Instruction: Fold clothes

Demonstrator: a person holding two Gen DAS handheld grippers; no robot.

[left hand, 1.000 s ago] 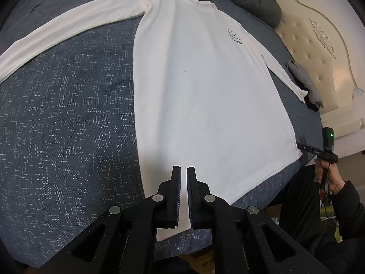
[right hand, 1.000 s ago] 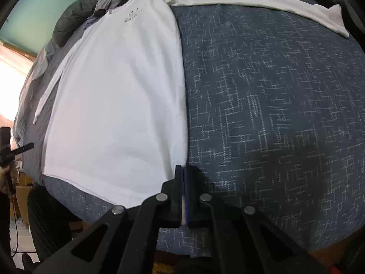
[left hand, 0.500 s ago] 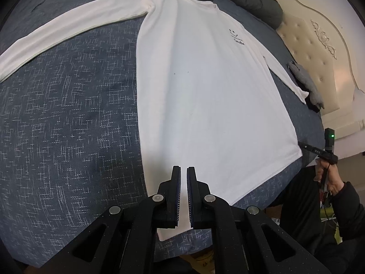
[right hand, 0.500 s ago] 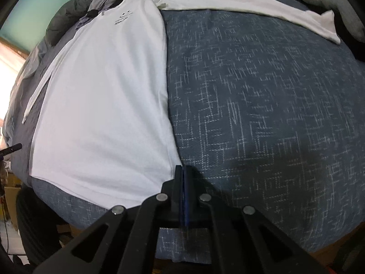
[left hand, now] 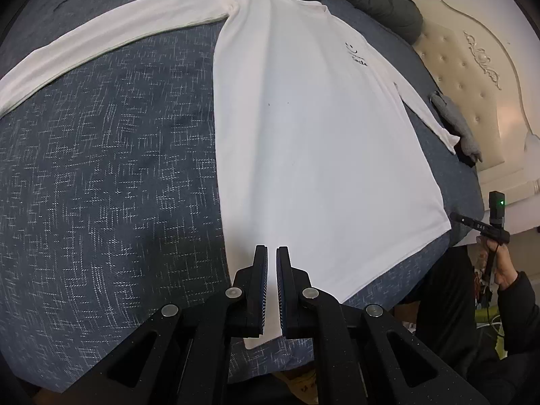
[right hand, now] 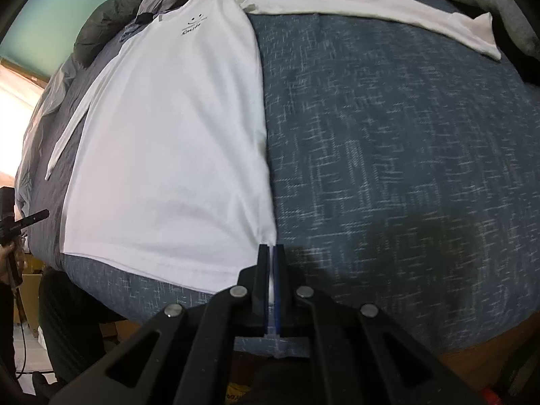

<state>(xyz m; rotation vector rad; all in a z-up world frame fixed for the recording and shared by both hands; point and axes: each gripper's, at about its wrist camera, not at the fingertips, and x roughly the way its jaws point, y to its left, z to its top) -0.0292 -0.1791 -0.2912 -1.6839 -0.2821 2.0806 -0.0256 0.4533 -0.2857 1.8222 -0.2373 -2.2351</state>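
Observation:
A white long-sleeved shirt [left hand: 310, 128] with a small black smile print lies flat on the dark blue bed, sleeves spread out. My left gripper [left hand: 272, 253] is over the shirt's near left hem corner, jaws nearly closed with a narrow gap and shirt fabric between them. My right gripper [right hand: 271, 249] is shut on the shirt's [right hand: 168, 135] near right hem corner, and the fabric puckers toward the jaws. Each gripper shows small at the edge of the other's view.
The blue patterned bedspread [left hand: 101, 175] covers the bed. A dark green jacket [left hand: 378, 3] and grey clothes lie at the far end. A grey sock [left hand: 455, 125] lies by the right sleeve cuff. A cream tufted headboard [left hand: 479, 67] stands to the right.
My right gripper has pulled the hem corner toward the near edge, and the shirt's side now puckers at the jaws. My left gripper has hardly moved.

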